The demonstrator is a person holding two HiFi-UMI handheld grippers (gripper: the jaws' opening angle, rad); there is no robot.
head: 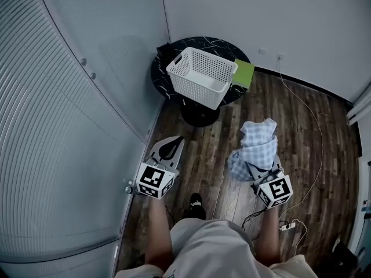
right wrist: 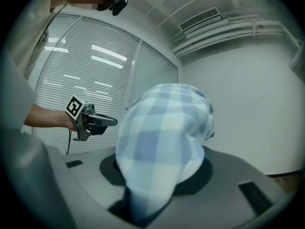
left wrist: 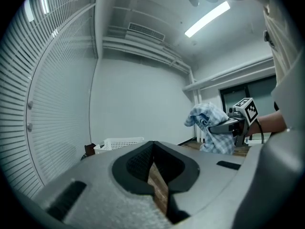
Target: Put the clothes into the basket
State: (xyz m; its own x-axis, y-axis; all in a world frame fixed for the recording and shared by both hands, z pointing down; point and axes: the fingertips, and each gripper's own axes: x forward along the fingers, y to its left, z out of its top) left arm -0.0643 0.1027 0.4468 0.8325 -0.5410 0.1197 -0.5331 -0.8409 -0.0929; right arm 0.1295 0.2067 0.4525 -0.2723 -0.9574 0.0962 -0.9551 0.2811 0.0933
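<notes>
My right gripper (head: pixel 254 169) has its jaws clamped on a crumpled blue-and-white checked cloth (head: pixel 258 141). The fabric bunches up over the jaw tips and fills most of the right gripper view, so I judge the bite is low on the bundle, which stops the loose ends trailing on the dark wooden plank floor (head: pixel 203 149). The cloth hangs in the air, well short of its target.

That target, a white perforated plastic basket (head: pixel 194 88), sits on a small round black marble-topped table (head: pixel 217 42), covering most of the top and reaching towards its near edge. It looks empty from here. A flat green pad (head: pixel 244 72) lies at the table's right edge, just beside the basket.

My left gripper (head: pixel 177 139) carries nothing: its jaws meet at the tips, with only floor showing through the gap behind them (a spare hand for now). It is level with the right one and well apart from it, which keeps it out of the cloth's way.

The next step, as I read it, is carrying the bundle forward over the basket rim and letting go.
</notes>
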